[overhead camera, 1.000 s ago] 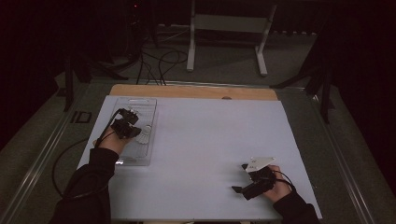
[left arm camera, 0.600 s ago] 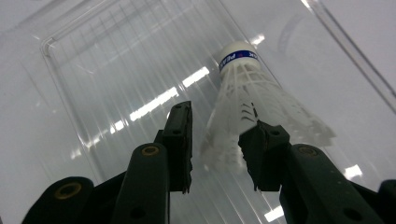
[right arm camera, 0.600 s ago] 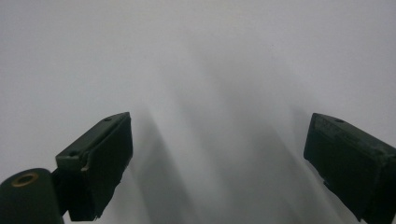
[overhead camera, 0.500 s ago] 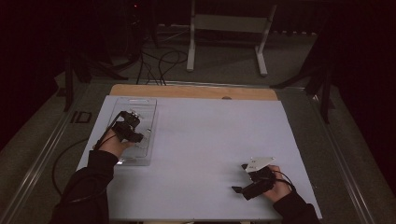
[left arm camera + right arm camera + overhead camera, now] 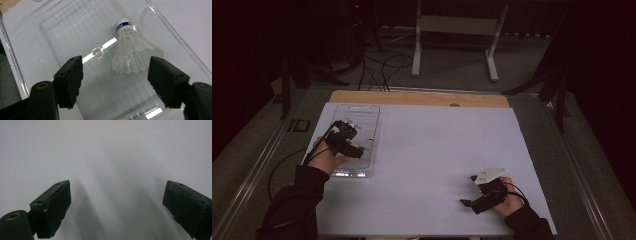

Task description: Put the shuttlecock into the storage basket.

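left gripper (image 5: 115, 72) | jaws just opened | shuttlecock (image 5: 132, 51) apparently released in tray (image 5: 62, 27)

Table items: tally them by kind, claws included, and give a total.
Shuttlecock: 1, white, lying on its side in the tray.
Clear plastic tray: 1, at the table's left.
Claws: 2, the left claw open over the tray, the right claw open above bare table.
White sheet covering the table: 1.
Total: 5
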Demonstrator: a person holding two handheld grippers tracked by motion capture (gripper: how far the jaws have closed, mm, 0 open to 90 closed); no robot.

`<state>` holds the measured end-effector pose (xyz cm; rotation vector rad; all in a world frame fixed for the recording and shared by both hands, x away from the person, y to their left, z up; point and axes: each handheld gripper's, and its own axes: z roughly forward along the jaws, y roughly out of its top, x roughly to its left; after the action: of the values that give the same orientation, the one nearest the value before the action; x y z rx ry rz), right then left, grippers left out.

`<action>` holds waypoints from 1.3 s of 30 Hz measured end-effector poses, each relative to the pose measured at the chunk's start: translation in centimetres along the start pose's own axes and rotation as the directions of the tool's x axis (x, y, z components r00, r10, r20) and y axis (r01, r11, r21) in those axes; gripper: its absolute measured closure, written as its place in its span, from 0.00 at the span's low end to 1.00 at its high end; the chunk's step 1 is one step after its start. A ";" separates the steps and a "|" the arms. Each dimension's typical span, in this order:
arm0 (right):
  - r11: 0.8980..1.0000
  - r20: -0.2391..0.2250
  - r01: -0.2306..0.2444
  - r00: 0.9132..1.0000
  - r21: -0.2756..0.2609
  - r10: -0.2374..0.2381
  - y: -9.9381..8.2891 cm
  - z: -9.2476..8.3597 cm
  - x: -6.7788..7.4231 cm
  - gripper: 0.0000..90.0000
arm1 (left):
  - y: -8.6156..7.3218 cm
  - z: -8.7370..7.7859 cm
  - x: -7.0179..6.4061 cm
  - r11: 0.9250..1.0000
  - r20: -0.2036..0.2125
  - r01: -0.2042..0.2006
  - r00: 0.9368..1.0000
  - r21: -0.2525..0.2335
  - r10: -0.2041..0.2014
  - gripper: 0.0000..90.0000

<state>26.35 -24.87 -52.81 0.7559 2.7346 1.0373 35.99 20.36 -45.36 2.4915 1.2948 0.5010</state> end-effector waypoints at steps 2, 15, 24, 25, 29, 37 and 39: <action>1.000 -0.002 0.000 1.000 -0.003 0.000 0.0 0.0 0.0 0.09 | -0.1 -0.6 0.0 1.000 0.011 0.000 1.000 -0.011 0.000 0.29; 1.000 0.000 -0.002 1.000 -0.008 0.002 0.1 -0.1 0.0 0.09 | -0.2 -2.1 0.0 0.998 0.085 -0.015 0.996 -0.057 0.020 0.02; 1.000 0.002 -0.003 1.000 -0.011 0.003 0.1 -0.2 -0.1 0.09 | 0.3 -2.6 -0.4 0.996 0.107 -0.039 0.993 -0.079 0.048 0.00; 1.000 0.002 -0.003 1.000 -0.011 0.003 0.1 -0.2 -0.1 0.09 | 0.3 -2.6 -0.4 0.996 0.107 -0.039 0.993 -0.079 0.048 0.00; 1.000 0.002 -0.005 1.000 -0.013 0.005 0.0 -0.2 -0.1 0.09 | 0.5 -2.8 -0.6 0.995 0.116 -0.044 0.992 -0.090 0.055 0.00; 1.000 0.005 -0.005 1.000 -0.015 0.005 0.0 -0.3 -0.1 0.09 | 0.9 -3.0 -1.0 0.991 0.173 -0.054 0.982 -0.120 0.074 0.00; 1.000 0.005 -0.004 1.000 -0.018 0.004 0.0 -0.3 -0.1 0.09 | 1.1 -3.1 -1.3 0.989 0.201 -0.064 0.976 -0.130 0.090 0.00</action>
<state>26.34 -25.07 -52.59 0.7611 2.7169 1.0570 34.78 18.98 -42.33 2.4248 1.0599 0.3186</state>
